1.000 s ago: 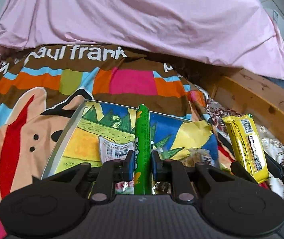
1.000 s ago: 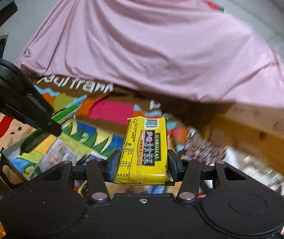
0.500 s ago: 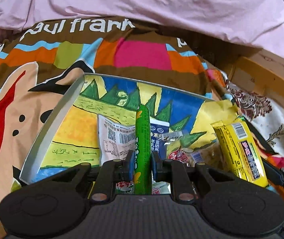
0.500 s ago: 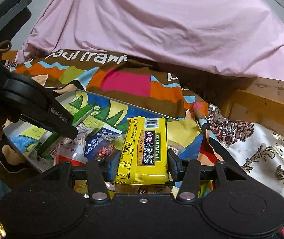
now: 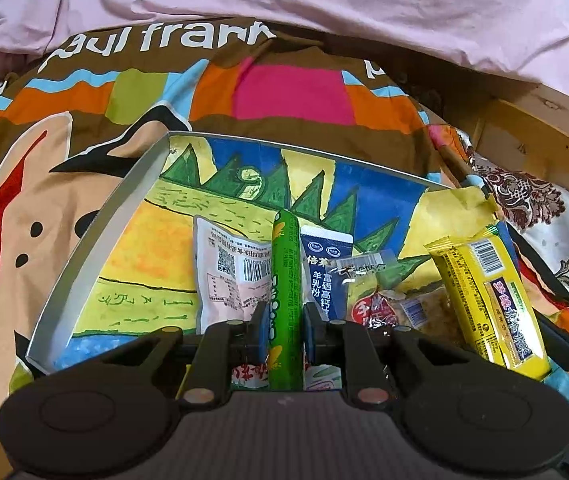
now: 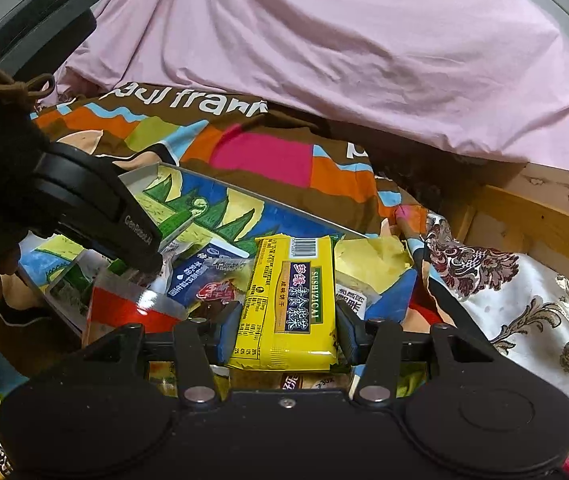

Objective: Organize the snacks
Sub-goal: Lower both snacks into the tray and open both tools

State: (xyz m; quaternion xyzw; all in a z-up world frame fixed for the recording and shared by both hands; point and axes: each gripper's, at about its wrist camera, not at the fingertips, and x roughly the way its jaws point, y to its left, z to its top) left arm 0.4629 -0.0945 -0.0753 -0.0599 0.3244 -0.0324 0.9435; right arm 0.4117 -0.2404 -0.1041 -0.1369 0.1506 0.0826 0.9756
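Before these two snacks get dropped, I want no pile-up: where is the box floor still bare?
Bare floor lies between the box's left wall and the white barcode packet, plus the strip along the far wall. The right half is crowded: blue sachet, red-printed packet.

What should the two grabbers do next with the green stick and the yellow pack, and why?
Probably open and let go. The left gripper holds the green stick and the right gripper holds the yellow pack, both low over the painted box, where other snacks already lie.

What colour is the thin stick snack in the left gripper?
Green stick snack, clearest in the left wrist view.
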